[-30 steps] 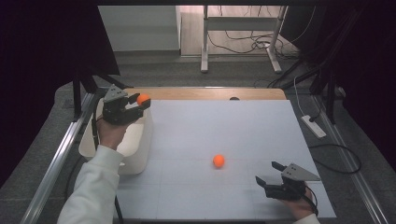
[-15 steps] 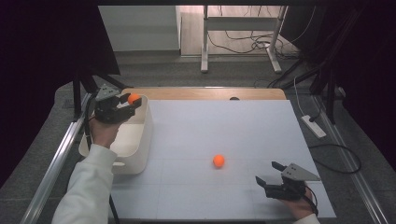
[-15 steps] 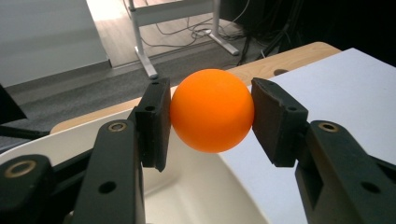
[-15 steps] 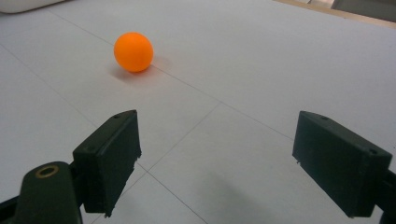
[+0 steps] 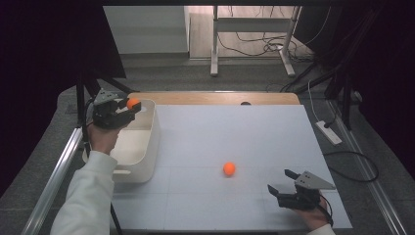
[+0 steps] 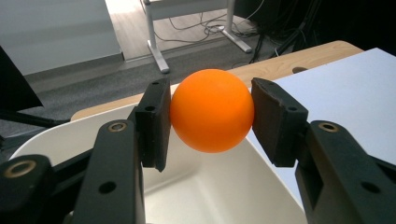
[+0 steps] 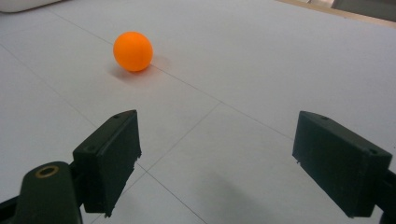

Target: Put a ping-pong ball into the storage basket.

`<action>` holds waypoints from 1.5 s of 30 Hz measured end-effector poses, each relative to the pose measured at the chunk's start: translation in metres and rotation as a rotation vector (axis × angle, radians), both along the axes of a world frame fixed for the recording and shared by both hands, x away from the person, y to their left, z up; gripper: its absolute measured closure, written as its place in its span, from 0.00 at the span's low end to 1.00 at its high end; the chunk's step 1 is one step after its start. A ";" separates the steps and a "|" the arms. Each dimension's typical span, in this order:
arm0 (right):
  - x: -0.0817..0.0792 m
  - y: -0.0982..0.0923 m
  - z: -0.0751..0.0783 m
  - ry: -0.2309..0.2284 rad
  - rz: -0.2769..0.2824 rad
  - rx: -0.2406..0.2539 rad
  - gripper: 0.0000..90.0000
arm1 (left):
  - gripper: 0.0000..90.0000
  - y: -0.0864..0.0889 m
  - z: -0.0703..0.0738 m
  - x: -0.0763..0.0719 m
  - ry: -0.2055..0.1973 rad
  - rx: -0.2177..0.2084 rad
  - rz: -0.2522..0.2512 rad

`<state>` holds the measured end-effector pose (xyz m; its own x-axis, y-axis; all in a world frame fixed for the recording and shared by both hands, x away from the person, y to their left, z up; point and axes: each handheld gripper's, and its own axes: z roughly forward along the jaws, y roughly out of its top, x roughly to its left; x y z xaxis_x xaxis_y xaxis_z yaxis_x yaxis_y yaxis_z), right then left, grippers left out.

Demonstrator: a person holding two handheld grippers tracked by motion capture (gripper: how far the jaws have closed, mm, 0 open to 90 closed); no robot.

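Left hand-held gripper [image 5: 128,108]: mine, upper left of the high view, closed tight on an orange ball [image 6: 212,110], one pad on each side of it.
Held ball: above the white bin [image 5: 147,147], over its far end.
Right hand-held gripper [image 5: 284,186]: mine, lower right of the high view, jaws spread wide with nothing between them, low over the bench [image 5: 235,127].
Second orange ball [image 5: 229,168]: lying on the bench, near the lower middle, well apart from the bin.

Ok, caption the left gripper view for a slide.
Left gripper fingers clamp a smooth orange ball above an open white plastic bin.
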<state>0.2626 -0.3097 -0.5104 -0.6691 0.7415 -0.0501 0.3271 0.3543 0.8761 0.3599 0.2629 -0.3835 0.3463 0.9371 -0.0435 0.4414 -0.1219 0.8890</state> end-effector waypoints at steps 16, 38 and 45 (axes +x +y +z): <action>0.000 0.000 -0.001 0.003 -0.005 -0.003 0.17 | 0.56 0.005 -0.012 0.018 0.073 0.021 0.039; 0.001 -0.001 -0.001 0.008 -0.011 -0.005 0.17 | 0.55 0.017 -0.027 0.035 0.187 0.053 0.108; 0.001 0.000 -0.001 0.008 -0.009 -0.006 0.17 | 0.55 0.018 -0.033 0.039 0.237 0.058 0.108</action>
<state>0.2633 -0.3098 -0.5116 -0.6626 0.7473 -0.0489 0.3374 0.3562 0.8713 0.3992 0.2806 -0.4160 0.2304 0.9715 -0.0562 0.6495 -0.1105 0.7523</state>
